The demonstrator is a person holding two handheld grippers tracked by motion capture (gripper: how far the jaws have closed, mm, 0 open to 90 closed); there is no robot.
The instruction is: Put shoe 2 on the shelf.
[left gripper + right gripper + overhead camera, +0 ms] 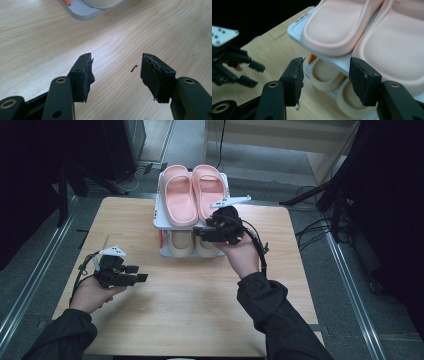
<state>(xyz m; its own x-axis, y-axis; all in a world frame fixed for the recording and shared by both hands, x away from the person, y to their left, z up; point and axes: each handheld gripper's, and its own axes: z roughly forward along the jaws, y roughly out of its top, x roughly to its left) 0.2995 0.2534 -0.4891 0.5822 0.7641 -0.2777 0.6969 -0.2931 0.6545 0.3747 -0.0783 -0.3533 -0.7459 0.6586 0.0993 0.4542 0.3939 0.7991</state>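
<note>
Your right gripper point(202, 231) hung released just before the cream rubber slippers point(329, 75) on the white two-tier rack point(159, 215); your left gripper point(140, 273) rested released, well apart at near left.

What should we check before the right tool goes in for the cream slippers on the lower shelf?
1. Right tool open and empty: ok.
2. Right tool lined up with the cream slippers: ok, they sit just beyond its jaws.
3. Pink slippers settled on the top shelf: ok.
4. Room under the top shelf for the jaws: cannot tell.
5. Left tool open and empty, over bare table: ok.
6. Rack steady: cannot tell.
</note>
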